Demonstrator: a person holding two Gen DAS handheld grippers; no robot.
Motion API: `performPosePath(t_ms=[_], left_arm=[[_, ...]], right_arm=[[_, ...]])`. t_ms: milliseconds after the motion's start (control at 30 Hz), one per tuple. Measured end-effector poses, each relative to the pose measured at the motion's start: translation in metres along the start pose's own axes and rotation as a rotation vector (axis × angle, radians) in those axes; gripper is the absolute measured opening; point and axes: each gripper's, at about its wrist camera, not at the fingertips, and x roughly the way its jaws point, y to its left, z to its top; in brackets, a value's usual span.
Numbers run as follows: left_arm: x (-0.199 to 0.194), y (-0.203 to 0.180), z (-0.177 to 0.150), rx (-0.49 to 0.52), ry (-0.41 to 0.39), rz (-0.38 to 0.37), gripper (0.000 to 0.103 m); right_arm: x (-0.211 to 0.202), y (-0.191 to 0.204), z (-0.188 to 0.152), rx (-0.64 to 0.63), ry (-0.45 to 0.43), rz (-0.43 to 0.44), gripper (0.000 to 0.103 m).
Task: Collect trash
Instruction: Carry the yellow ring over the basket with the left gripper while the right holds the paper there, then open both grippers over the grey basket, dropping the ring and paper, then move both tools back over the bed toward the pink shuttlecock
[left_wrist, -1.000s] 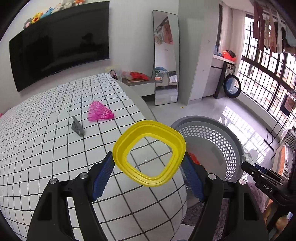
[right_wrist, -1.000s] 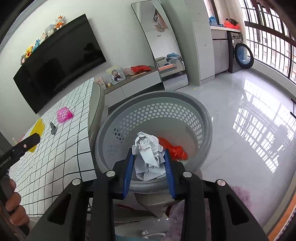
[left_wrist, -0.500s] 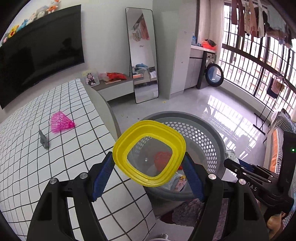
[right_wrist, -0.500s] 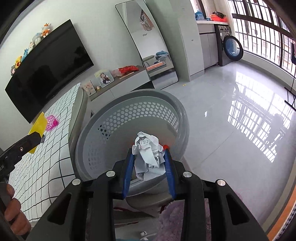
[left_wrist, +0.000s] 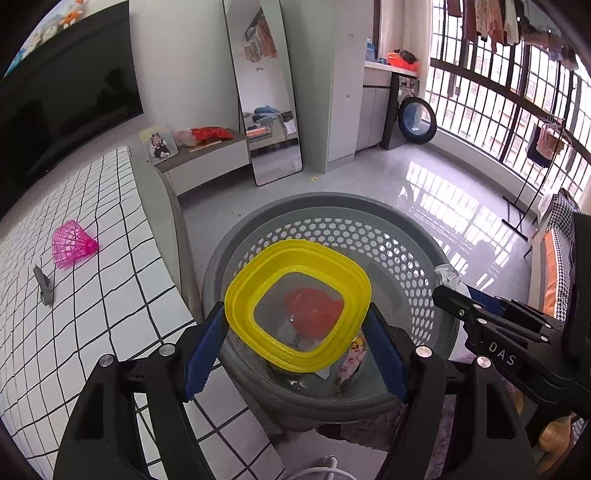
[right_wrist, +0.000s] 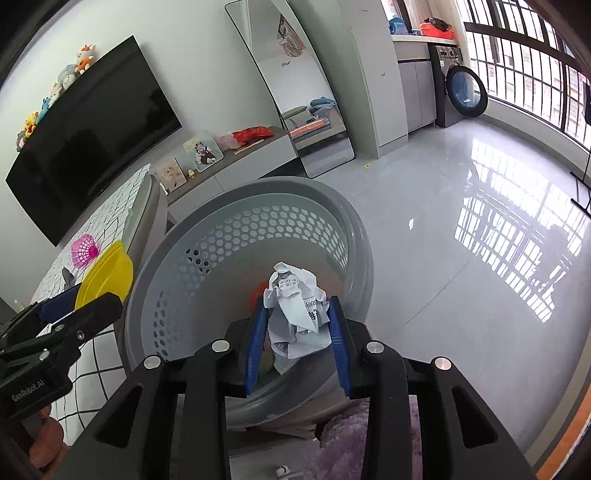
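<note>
My left gripper (left_wrist: 295, 332) is shut on a yellow-rimmed clear lid (left_wrist: 299, 251), its blue pads pressing both sides. The lid hangs over the opening of a grey perforated basket (left_wrist: 369, 229). Red trash (left_wrist: 314, 310) on the basket's bottom shows through the lid's clear middle. My right gripper (right_wrist: 297, 314) is shut on a crumpled white paper ball (right_wrist: 295, 306), just above the basket's (right_wrist: 258, 199) near rim. Each gripper appears at the edge of the other's view: the right gripper (left_wrist: 452, 291) and the left gripper (right_wrist: 85, 299) with the lid (right_wrist: 107, 273).
A bed with a black-gridded white cover (left_wrist: 92, 314) borders the basket's left side and carries a pink shuttlecock (left_wrist: 72, 243) and a small grey clip (left_wrist: 43, 284). Behind stand a low cabinet (left_wrist: 207, 158) and a tall mirror (left_wrist: 266, 110). Glossy floor (right_wrist: 461, 258) lies to the right.
The left gripper has carried the yellow lid off the bed to above the basket. The right gripper, with the paper ball in it, has sunk closer to the basket's rim.
</note>
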Motion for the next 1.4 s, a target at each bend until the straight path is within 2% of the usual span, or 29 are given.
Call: performPosePath(t_ms=[333,400,433,467,533,700,1033,1333,1400], left_arm=[[0.01,0.002,0.002,-0.004,0.011,0.008,0.073],[0.009,0.003,0.003,-0.01,0.006,0.014,0.074],[0.009,0.003,0.002,-0.012,0.003,0.014,0.074],[0.008,0.003,0.003,-0.015,-0.001,0.015,0.074],[0.007,0.004,0.002,-0.02,-0.003,0.018,0.075],[0.006,0.005,0.004,-0.028,0.0,0.027,0.077],[0.003,0.012,0.0,-0.055,-0.002,0.053,0.081],[-0.007,0.015,-0.005,-0.064,-0.037,0.102,0.088],[-0.011,0.015,-0.006,-0.069,-0.041,0.098,0.09]], right_arm=[[0.012,0.006,0.009,-0.044,-0.009,0.016,0.033],[0.01,0.005,0.011,-0.048,-0.021,0.009,0.036],[0.009,0.005,0.012,-0.046,-0.028,0.009,0.043],[0.006,0.003,0.013,-0.041,-0.043,0.012,0.056],[0.001,0.0,0.013,-0.028,-0.068,0.029,0.063],[0.0,-0.005,0.011,-0.012,-0.076,0.034,0.063],[0.001,0.003,0.003,-0.053,-0.078,-0.013,0.063],[0.0,0.007,-0.001,-0.061,-0.088,-0.054,0.063],[-0.001,0.009,-0.001,-0.072,-0.095,-0.07,0.066]])
